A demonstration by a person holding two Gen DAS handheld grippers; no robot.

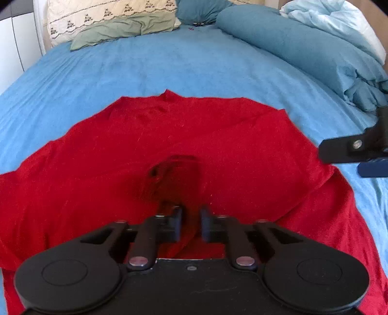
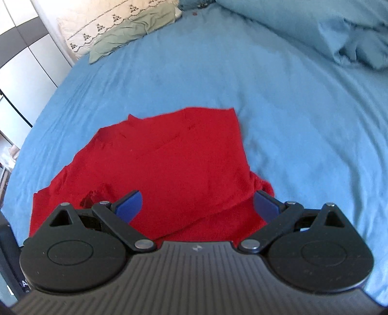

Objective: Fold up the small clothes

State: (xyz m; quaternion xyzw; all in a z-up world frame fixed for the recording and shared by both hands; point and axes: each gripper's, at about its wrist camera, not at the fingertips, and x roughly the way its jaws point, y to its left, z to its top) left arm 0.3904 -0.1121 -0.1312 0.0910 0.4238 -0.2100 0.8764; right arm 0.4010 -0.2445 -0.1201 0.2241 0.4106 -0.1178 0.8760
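Note:
A red garment (image 1: 184, 135) lies spread on the blue bedsheet (image 1: 169, 65). My left gripper (image 1: 191, 225) is shut on a fold of the red cloth near its front edge, the cloth pinched between the dark pads. My right gripper (image 2: 196, 206) is open, its blue pads (image 2: 129, 203) wide apart just above the garment's (image 2: 174, 155) near right corner. The right gripper also shows in the left wrist view (image 1: 354, 152) at the garment's right edge.
A cream patterned pillow (image 1: 109, 17) and a green cloth (image 1: 121, 30) lie at the head of the bed. A rumpled teal duvet (image 1: 303, 46) runs along the right side. White cupboard doors (image 2: 26, 58) stand to the left.

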